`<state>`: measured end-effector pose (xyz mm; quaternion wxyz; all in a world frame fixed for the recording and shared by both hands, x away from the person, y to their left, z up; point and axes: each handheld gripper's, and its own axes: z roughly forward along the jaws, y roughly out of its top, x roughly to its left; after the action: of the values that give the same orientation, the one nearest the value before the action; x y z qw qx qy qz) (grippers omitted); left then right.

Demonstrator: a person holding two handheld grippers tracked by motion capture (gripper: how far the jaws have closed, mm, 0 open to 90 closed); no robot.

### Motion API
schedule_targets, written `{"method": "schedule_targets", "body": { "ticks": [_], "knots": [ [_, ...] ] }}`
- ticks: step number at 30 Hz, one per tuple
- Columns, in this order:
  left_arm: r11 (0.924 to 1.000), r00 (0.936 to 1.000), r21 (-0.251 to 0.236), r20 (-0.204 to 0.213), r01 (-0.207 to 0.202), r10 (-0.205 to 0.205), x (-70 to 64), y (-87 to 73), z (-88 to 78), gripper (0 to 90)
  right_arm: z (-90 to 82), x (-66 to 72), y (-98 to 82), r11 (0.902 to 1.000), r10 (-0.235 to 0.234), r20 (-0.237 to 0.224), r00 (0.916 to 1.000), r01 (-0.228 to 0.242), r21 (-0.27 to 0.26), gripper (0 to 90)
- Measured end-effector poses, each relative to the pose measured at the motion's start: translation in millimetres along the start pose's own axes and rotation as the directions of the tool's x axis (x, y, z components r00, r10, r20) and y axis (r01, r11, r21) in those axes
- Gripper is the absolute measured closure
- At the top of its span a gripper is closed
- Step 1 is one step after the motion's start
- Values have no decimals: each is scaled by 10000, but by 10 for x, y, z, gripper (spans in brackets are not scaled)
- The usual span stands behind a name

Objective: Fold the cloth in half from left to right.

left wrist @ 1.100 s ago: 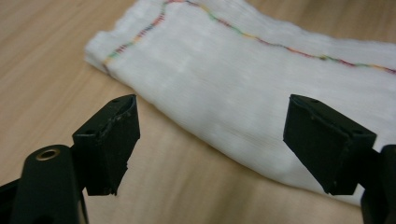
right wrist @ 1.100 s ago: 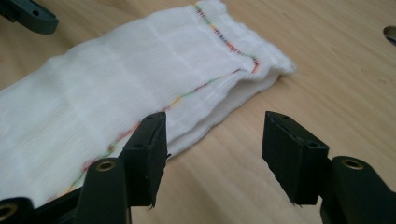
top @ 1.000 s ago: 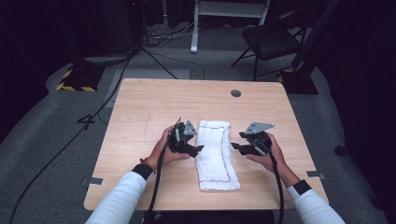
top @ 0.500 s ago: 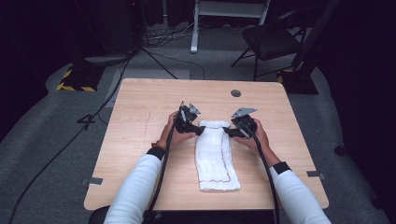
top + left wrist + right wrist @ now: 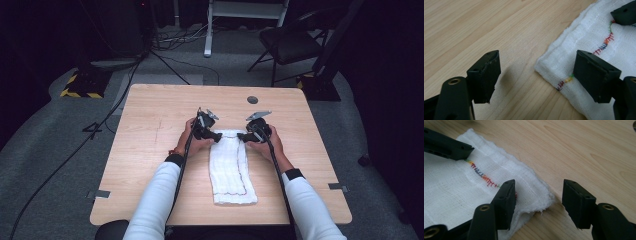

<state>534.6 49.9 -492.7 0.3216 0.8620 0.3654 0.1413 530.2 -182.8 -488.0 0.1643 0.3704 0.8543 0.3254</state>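
A white folded cloth (image 5: 230,167) with coloured stitching lies lengthwise on the wooden table (image 5: 150,125). My left gripper (image 5: 216,135) is open at the cloth's far left corner (image 5: 544,67); one jaw rests over the cloth, the other over bare wood. At the far right corner (image 5: 544,197) my right gripper (image 5: 241,135) is open too, its jaws straddling the corner. In the left gripper view the right gripper's jaw tip (image 5: 625,15) sits on the cloth; in the right gripper view the left gripper's jaw (image 5: 446,145) does the same.
A small dark round disc (image 5: 252,99) is set in the table near its far edge. Behind the table stand a black chair (image 5: 290,40) and a white frame leg (image 5: 207,30). Cables (image 5: 75,150) run over the grey floor at the left.
Both grippers moved from the cloth's middle sides to its far end, then came down and inward onto the two far corners. The cloth has stayed in place.
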Motion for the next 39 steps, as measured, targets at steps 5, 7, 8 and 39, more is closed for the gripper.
{"method": "schedule_targets", "body": {
  "ticks": [5, 7, 8, 39],
  "knots": [
    [9991, 9976, 31, 555, 419, -420, 39, -9, 10, 279, 26, -66, -24, 9991, 395, -854, 9956, -406, -110, 540],
    [9998, 9972, -57, 725, 207, -202, 38, -13, 5, 340, 23, -64, -23, 9993, 353, -1039, 9940, -366, -111, 606],
    [9999, 9960, -58, 884, 152, -147, 35, -11, 0, 370, 22, -59, -20, 9993, 341, -1087, 9935, -352, -82, 629],
    [9921, 9952, -902, 349, -875, 909, 19, 416, -229, 828, -253, -62, 277, 9910, -402, 325, 9987, 440, -1263, 844]
  ]
}}
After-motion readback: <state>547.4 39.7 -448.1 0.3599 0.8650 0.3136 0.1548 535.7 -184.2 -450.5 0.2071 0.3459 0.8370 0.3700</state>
